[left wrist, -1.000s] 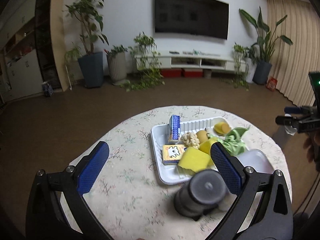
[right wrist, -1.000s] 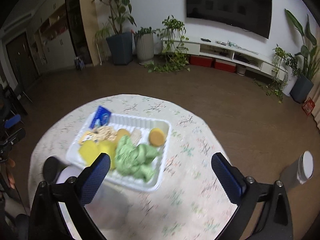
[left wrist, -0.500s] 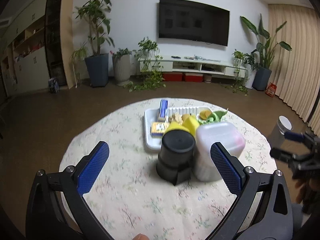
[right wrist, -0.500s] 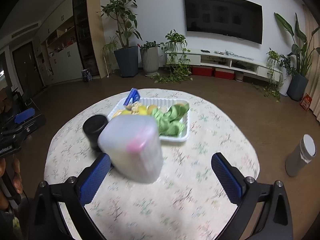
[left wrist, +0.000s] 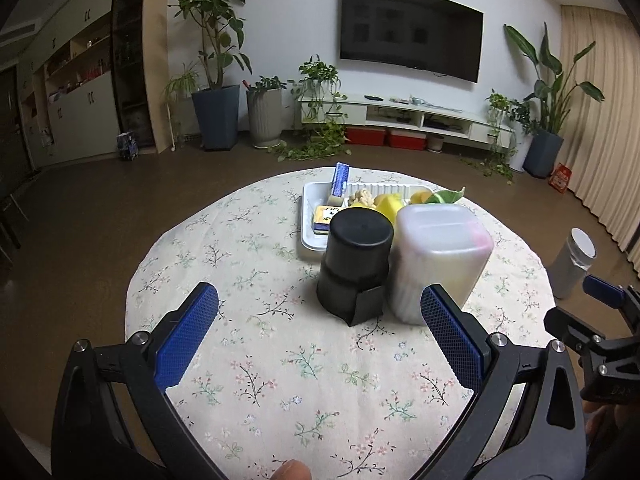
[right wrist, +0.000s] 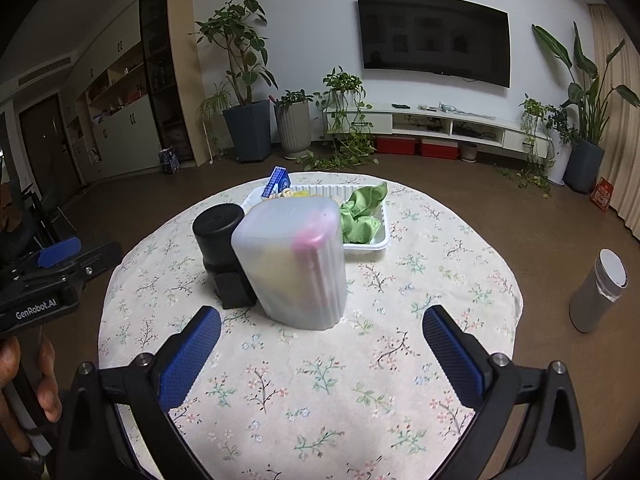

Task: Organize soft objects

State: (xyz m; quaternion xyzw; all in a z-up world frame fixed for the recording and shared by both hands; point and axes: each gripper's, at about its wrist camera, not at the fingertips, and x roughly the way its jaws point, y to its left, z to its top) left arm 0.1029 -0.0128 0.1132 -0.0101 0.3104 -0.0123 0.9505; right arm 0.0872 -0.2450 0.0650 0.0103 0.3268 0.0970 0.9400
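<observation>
The left tongs (left wrist: 320,340) hang wide open above the near part of the round table (left wrist: 256,360), gripping nothing. The right tongs (right wrist: 322,356) are likewise spread wide and empty, low over the same flowered cloth; in the left view they show at the right edge.

On the left of the white tray (left wrist: 310,240) a blue carton (left wrist: 341,178) stands on end, leaning slightly, its long axis running up. Beside it lies a flat yellow card packet (left wrist: 325,214), then a pale knobbly lump (left wrist: 362,198), and yellow sponges (left wrist: 388,205). On the tray's right side a crumpled green cloth (right wrist: 362,216) is heaped, one corner pointing up over the far rim.

In front of the tray stand two containers, touching or nearly so: a black cylinder (left wrist: 356,260) on the left with a small black block at its foot, and a frosted plastic tub (right wrist: 294,260) on the right, upside down and tilted a little, with something pink and yellow dimly seen inside.

Past the table's right edge a grey canister (right wrist: 598,290) stands on the brown floor (right wrist: 480,184). Behind are potted plants (right wrist: 240,80), a low white cabinet (right wrist: 440,124) and a wall television (right wrist: 434,38).
</observation>
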